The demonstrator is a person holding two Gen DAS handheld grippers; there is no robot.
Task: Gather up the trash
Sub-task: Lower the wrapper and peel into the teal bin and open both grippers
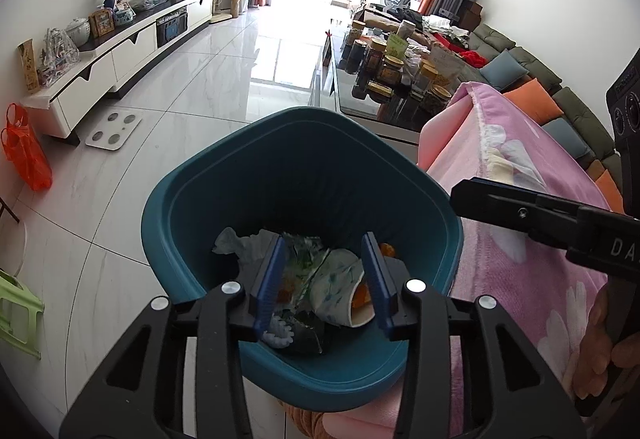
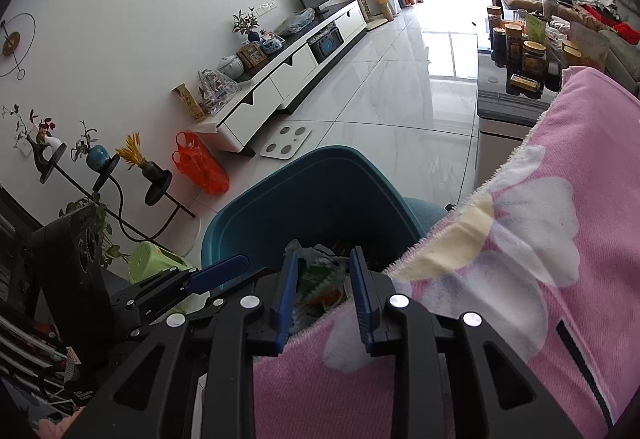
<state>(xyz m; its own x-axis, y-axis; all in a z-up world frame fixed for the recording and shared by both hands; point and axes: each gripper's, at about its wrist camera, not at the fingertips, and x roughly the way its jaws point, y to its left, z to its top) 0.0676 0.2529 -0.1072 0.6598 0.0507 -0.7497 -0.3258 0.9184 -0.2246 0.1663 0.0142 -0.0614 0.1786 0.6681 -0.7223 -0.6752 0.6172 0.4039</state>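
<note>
Pink blanket (image 1: pixel 520 239) is flanking the bin (image 1: pixel 240 175); your left claw (image 1: pixel 326 283) is hanging apart above its trash (image 1: pixel 336 287), right claw (image 2: pixel 326 295) apart too.

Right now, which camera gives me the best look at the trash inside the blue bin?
The left wrist view: it looks down into the blue bin, showing the paper cup and wrappers between the open left gripper. The right wrist view catches only a strip of trash, cut off by the pink blanket.
</note>
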